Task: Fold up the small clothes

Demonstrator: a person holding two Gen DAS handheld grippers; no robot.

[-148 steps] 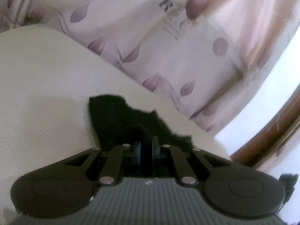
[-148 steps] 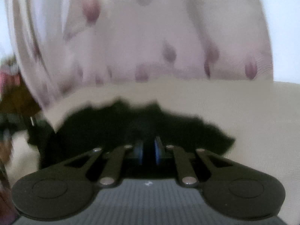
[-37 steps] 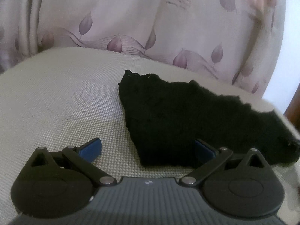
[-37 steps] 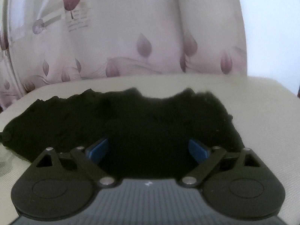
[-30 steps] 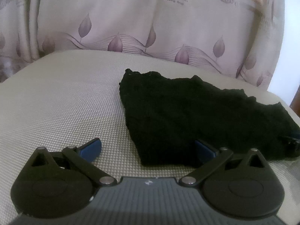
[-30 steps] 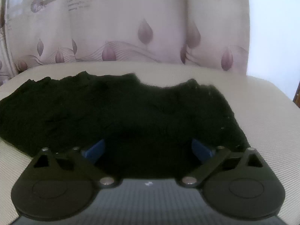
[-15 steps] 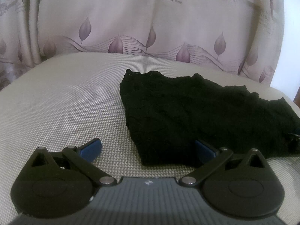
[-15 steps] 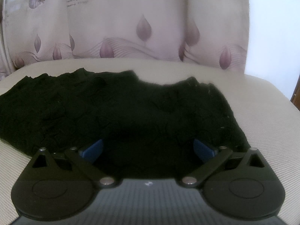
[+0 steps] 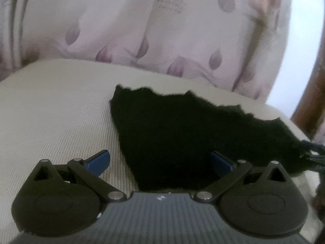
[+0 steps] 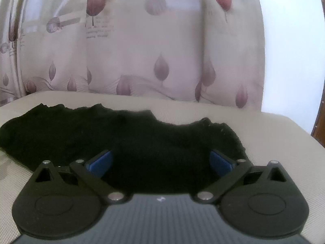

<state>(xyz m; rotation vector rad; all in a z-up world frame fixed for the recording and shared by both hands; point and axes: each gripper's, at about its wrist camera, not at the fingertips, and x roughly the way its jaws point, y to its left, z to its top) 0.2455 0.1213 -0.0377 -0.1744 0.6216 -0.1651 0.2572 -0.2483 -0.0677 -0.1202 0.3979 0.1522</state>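
Left gripper point(image 9: 159, 162): spread wide, empty, over the near left corner.
Black cloth point(image 9: 182, 134): flat on the beige cushion point(image 9: 50, 109).
Right gripper point(image 10: 160, 161): spread, empty, above the near edge.
Advice: pinch both near corners evenly, lift low, fold away.

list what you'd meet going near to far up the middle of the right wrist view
right gripper with open jaws → black garment → beige cushion → leaf-print curtain
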